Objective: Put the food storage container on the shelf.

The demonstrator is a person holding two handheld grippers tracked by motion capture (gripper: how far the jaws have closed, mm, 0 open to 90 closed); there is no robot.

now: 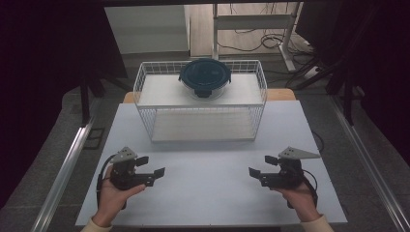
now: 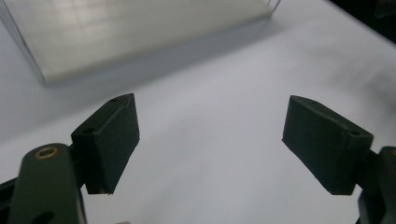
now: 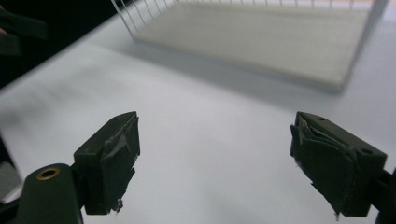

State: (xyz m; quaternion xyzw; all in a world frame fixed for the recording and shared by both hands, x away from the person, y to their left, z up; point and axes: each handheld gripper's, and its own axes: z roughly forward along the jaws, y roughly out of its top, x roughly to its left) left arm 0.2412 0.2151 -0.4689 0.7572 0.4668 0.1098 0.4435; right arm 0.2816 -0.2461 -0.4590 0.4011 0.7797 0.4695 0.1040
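A white wire rack [image 1: 200, 99] with two shelves stands at the back of the white table [image 1: 208, 193]. On its top shelf sits a round glass container with a dark teal lid [image 1: 205, 76]. My left gripper [image 1: 150, 166] is held low over the table's front left, jaws wide apart and empty [image 2: 210, 144]. My right gripper [image 1: 263, 165] is at the front right, pointing inward, also open with nothing between its worn pads [image 3: 119, 161]. Both gripper views look across bare table toward the rack's lower shelf [image 2: 126, 32] [image 3: 261, 37].
A person's hands hold the grippers from the bottom edge. Metal rails [image 1: 67, 164] run along both sides of the table. Behind the rack are a desk frame and cables [image 1: 270, 38] on the floor. Open table surface lies between the grippers and the rack.
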